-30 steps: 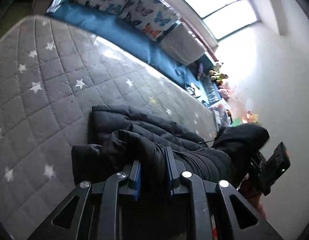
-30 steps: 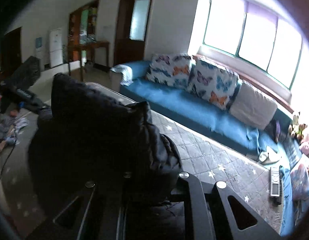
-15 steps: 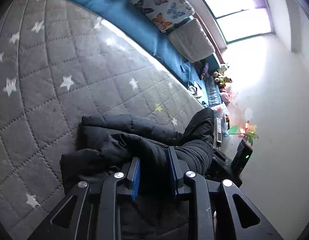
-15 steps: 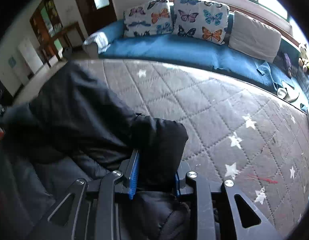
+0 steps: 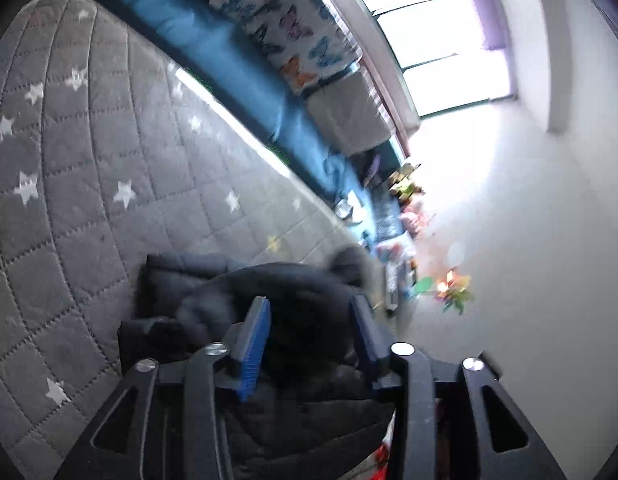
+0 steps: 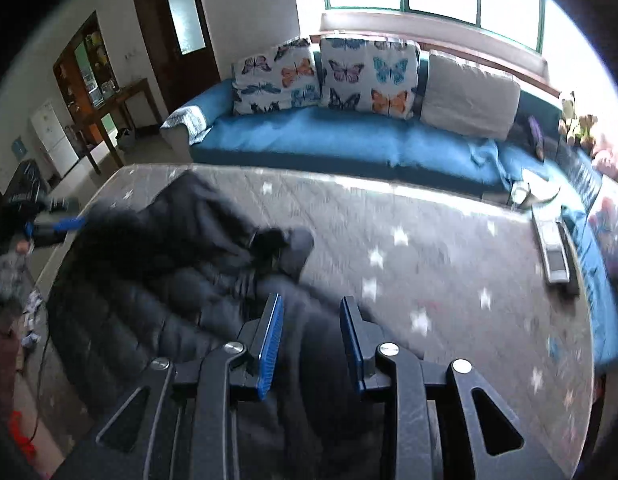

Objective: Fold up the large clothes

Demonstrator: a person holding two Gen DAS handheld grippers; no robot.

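Observation:
A black puffy jacket (image 6: 157, 304) lies bunched on the left part of a grey quilted mattress (image 6: 449, 264) with white stars, one sleeve cuff (image 6: 297, 244) pointing towards the middle. My right gripper (image 6: 311, 300) hovers over the jacket's near edge. Its jaws are opening, and the blue pads (image 6: 271, 328) stand apart from the dark fabric lying flat between them. My left gripper (image 5: 309, 300) is at the jacket's (image 5: 293, 292) other end. Its jaws are opening wide around a hump of fabric, and the pads (image 5: 253, 344) look clear of it. That gripper also shows as a blue-padded tool (image 6: 65, 224) at the far left.
A blue sofa (image 6: 329, 140) with butterfly cushions (image 6: 365, 76) and a grey cushion (image 6: 469, 96) runs along the mattress's far side under a window. Remote controls (image 6: 553, 252) lie near the mattress's right edge. A wooden table (image 6: 109, 116) and a door (image 6: 177, 28) stand at the back left.
Both grippers' jaws have spread from a tight pinch on the jacket. The right gripper swung down and across, and the lifted fold now lies on the mattress. The left gripper rolled and shifted.

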